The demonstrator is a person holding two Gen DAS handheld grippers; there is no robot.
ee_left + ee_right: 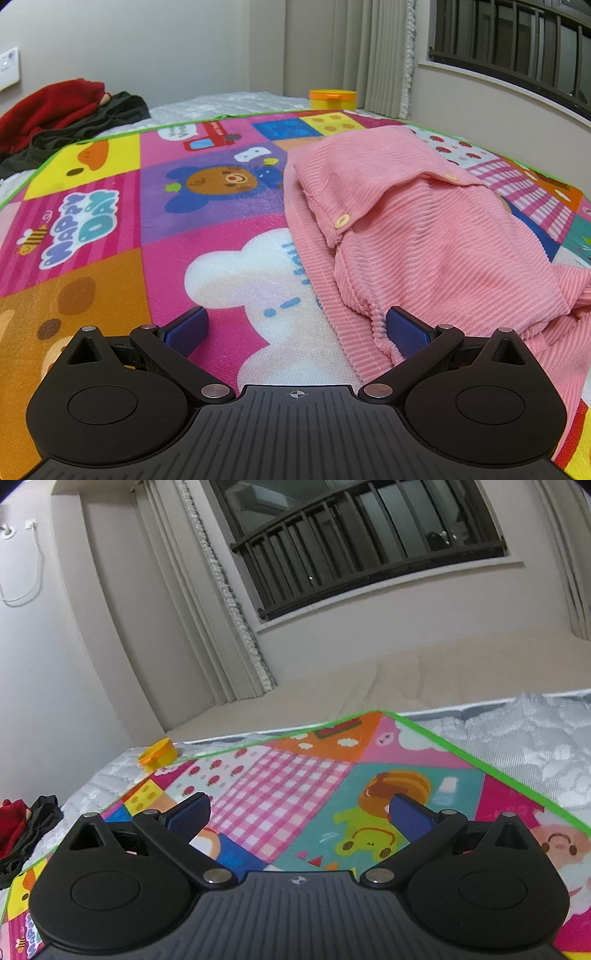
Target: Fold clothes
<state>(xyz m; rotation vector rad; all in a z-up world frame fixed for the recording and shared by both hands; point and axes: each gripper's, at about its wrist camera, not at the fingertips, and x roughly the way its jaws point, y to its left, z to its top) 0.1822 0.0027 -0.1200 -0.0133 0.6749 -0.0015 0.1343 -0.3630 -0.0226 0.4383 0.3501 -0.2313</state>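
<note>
The pink ribbed garment (424, 236) lies partly folded on the cartoon play mat (147, 206), out at 2 o'clock from the left gripper (295, 328). That gripper's 2 blue pads are spread wide, the right-hand one touching the garment's near hem. The right gripper (299, 814) hangs over bare mat, fingers also spread, holding nothing. A yellow tub (333, 99) sits on the white mattress (517, 731) at 12 o'clock, and a red and black clothes pile (62, 118) lies at 10 o'clock

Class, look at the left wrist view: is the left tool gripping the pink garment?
No. The left tool is open, its fingers spread apart, with the pink garment lying loose on the mat.
</note>
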